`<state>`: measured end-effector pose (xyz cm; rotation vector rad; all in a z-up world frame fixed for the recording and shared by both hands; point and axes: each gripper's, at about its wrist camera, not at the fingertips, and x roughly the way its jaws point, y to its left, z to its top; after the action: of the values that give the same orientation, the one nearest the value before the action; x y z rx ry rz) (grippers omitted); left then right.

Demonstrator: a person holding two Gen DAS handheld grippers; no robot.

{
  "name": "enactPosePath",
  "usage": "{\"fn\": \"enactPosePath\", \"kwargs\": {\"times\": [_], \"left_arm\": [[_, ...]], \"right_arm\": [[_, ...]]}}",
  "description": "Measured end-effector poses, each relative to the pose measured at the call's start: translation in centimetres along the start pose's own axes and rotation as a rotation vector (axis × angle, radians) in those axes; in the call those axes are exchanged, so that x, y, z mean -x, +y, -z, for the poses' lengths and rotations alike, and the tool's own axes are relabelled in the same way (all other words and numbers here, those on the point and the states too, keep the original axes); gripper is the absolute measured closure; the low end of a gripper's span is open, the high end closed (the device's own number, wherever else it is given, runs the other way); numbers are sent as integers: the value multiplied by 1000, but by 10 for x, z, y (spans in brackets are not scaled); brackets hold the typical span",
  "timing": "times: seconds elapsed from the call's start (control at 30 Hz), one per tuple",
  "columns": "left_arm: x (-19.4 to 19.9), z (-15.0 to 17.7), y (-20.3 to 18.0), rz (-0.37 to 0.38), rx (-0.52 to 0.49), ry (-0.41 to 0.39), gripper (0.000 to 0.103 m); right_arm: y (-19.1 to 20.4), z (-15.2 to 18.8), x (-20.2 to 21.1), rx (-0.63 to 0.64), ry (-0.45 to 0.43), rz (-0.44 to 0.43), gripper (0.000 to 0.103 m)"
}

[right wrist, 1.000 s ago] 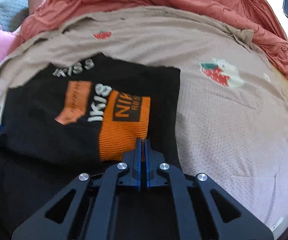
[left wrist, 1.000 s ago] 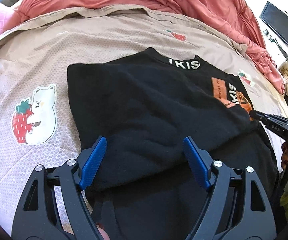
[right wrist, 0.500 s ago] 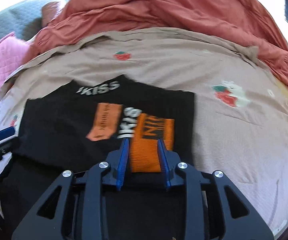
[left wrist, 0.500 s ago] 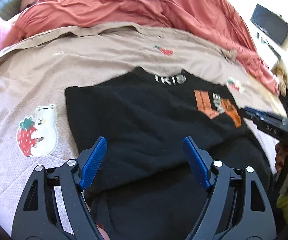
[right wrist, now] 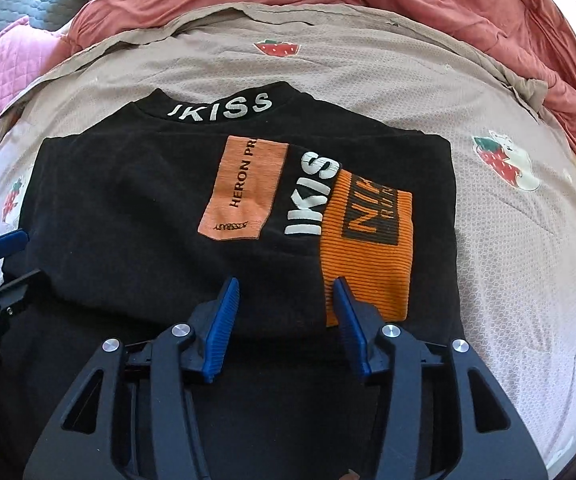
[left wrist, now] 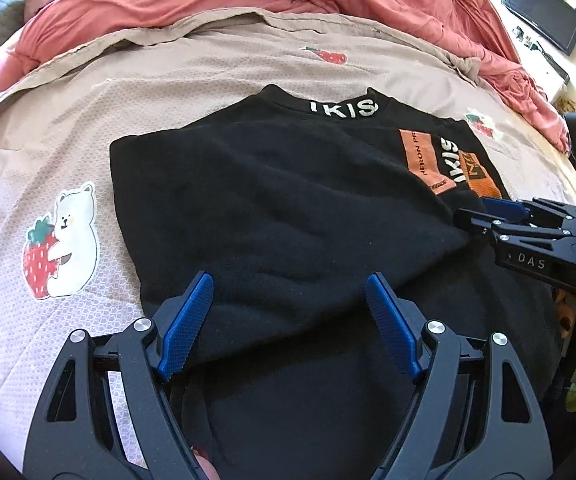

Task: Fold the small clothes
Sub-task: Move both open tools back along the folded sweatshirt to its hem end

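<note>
Black sweatshirt (right wrist: 136,216) is lying on the bed sheet (right wrist: 527,264), sleeves folded in, orange cuff (right wrist: 371,248) on top. Soft, limp knit; best gripping at the hem corners. Right tool (right wrist: 286,320), clamped shut a second ago, is opening with nothing pinched; left tool (left wrist: 288,320) is staying wide, empty.

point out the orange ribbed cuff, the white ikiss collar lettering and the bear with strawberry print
orange ribbed cuff (right wrist: 371,256), right wrist view, middle of the ribbed band
white collar lettering (right wrist: 224,109), right wrist view, centre letters on the neckband
bear with strawberry print (left wrist: 74,236), left wrist view, the bear's white body
</note>
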<state>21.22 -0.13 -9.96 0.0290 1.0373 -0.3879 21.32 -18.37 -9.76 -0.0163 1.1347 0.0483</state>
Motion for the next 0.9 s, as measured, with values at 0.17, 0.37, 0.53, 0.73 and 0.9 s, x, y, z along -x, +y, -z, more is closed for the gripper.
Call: {"fn": "enactPosePath", "kwargs": {"times": [0.17,0.37,0.53,0.73,0.9], "left_arm": [[7,-3,4,27,37,-14,31],[21,-5,7,31,57,-35,21],[32,-7,9,7,52,-54,15],[48,-7,19,-45,71,-87,9],[71,-2,31,-66,114,-120,9]], "right_arm": [[-7,8,11,-25,-13,-12,49],[-17,15,29,-64,-41,-14,36],[-22,18,44,-98,-78,-28,23],[-24,20,59,-128,-116,-51,12],[-22,22,73,-120,-148,-68,12]]}}
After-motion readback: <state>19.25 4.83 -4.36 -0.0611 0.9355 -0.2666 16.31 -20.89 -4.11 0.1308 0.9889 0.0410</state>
